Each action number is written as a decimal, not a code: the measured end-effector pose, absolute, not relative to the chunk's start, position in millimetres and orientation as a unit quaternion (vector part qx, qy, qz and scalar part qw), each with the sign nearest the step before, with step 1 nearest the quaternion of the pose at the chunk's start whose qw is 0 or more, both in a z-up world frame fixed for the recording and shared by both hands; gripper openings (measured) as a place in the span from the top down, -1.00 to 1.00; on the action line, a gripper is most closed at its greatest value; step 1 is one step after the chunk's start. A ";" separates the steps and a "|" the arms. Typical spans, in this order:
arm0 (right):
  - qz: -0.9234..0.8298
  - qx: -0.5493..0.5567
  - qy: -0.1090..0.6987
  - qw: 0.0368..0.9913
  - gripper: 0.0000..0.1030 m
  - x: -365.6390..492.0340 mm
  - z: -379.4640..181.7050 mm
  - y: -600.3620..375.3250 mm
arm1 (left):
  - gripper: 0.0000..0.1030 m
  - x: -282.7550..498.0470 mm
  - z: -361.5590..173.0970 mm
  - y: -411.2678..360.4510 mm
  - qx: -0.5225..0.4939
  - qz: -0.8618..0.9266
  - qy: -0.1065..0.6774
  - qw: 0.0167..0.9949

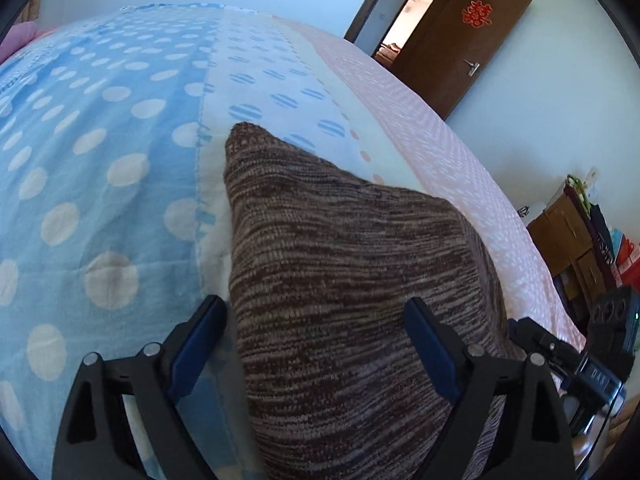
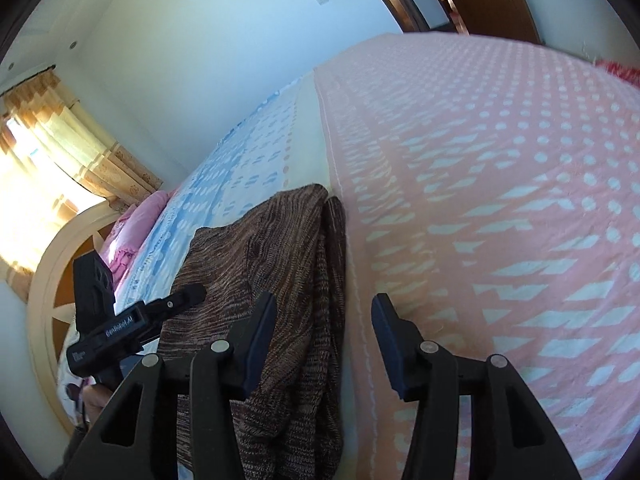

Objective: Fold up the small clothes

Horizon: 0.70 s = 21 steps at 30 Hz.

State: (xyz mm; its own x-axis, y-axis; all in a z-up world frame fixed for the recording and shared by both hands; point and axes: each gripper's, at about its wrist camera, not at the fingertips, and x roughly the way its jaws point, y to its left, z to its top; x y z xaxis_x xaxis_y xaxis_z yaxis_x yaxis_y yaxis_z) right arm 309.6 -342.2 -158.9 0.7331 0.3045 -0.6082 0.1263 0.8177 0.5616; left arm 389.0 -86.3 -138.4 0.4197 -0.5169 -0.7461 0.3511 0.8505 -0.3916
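A: Largest first: the bed (image 1: 100,168) carries everything, its cover blue-dotted on one side and pink on the other. Why work there?

B: Likely because it gives the knit (image 1: 340,280) a broad, flat place to lie. The brown knit sits along the seam between the two colours, one corner pointing up the bed, already doubled over by the look of it.

A: And the left gripper (image 1: 316,344)?

B: Its fingers stand wide, straddling the knit's near edge and pressing nothing; it seems to have let go.

A: The right gripper (image 2: 324,340)?

B: Its fingers stand partly apart; one overlaps the knit's right edge, though whether it touches is hard to tell from this angle. Nothing is pinched.
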 end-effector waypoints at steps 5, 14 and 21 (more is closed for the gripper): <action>0.074 0.280 0.385 0.876 -0.15 335.0 -157.9 -338.5 | -0.88 393.1 -138.4 -92.6 -0.078 -0.253 0.489 0.831; 0.103 0.194 0.404 0.888 -0.21 386.2 -160.5 -311.4 | -0.89 386.8 -143.0 -109.0 -0.018 -0.226 0.478 0.849; 0.107 0.186 0.405 0.889 0.29 389.7 -162.8 -307.3 | -0.68 384.8 -142.3 -109.5 -0.012 -0.220 0.466 0.857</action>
State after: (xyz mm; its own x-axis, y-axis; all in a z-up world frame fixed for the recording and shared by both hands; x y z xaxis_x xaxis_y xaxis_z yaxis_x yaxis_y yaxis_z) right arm 389.7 -307.3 -162.8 0.6494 0.3411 -0.6796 -0.0399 0.9078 0.4175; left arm 384.8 -109.5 -142.3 0.4690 -0.3873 -0.7937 0.3658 0.9032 -0.2246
